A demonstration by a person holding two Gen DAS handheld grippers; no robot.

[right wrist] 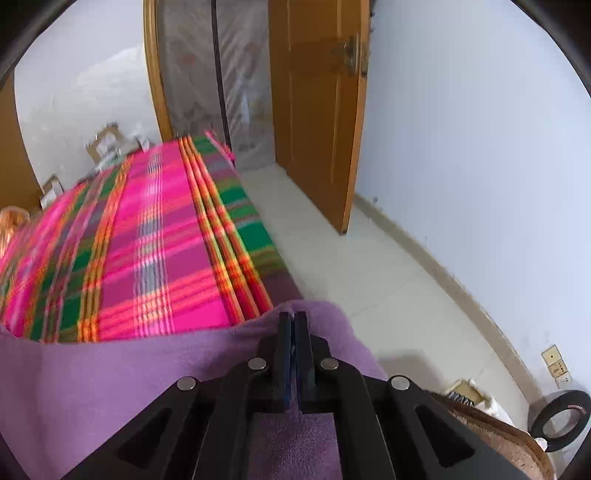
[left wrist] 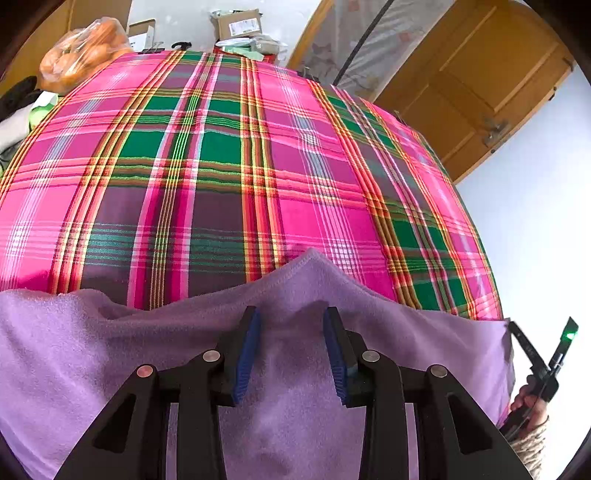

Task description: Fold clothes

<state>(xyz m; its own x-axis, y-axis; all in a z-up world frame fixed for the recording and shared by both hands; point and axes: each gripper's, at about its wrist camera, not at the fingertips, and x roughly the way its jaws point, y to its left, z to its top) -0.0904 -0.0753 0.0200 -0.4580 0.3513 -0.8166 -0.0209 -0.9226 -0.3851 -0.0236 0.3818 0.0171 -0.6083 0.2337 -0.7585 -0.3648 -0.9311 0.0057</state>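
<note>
A purple fleece cloth [left wrist: 295, 369] lies at the near edge of the plaid-covered table [left wrist: 221, 166]. In the left wrist view my left gripper [left wrist: 291, 314] stands open over the cloth, its blue pads [left wrist: 247, 354] apart with fabric below and between them. At the far right of that view a hand holds the other gripper [left wrist: 535, 354] at the cloth's right corner. In the right wrist view my right gripper [right wrist: 294, 317] is shut on the edge of the purple cloth [right wrist: 129, 369], beside the right edge of the table [right wrist: 166, 240].
A bag of oranges [left wrist: 81, 51], cardboard boxes [left wrist: 240, 24] and dark clothing [left wrist: 18, 96] sit at the table's far end. A wooden door [right wrist: 317, 103] and pale tiled floor [right wrist: 369, 266] lie right of the table. A black ring [right wrist: 561, 417] and a basket [right wrist: 491, 432] are on the floor.
</note>
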